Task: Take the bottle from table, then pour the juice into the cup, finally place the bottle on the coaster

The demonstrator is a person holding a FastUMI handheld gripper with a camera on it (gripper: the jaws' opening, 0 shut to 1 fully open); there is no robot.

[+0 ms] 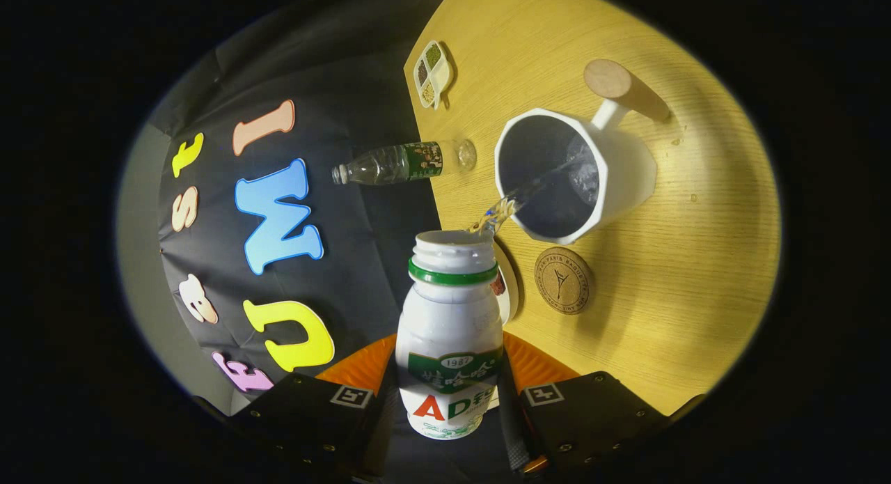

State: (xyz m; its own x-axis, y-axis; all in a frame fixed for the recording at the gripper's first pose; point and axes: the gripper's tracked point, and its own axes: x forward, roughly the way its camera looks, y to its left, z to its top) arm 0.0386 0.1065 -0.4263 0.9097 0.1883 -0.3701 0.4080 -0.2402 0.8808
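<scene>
A white bottle [449, 331] with a green neck ring and no cap sits between my two fingers, and my gripper [449, 393] is shut on its body. The view is rolled, so the bottle is tipped toward the cup. A thin stream of liquid [498, 216] runs from the bottle's mouth into the white cup [612, 170], which has a wooden handle [623, 87]. Liquid shows in the cup's dark inside. A round cork coaster [564, 280] lies on the wooden table [696, 261] just beside the cup, ahead of the bottle's mouth.
A clear water bottle [400, 164] with a dark label stands at the table's edge beyond the cup. A small divided dish [433, 73] of seeds or spices sits farther along that edge. A white round object [507, 285] peeks from behind the held bottle.
</scene>
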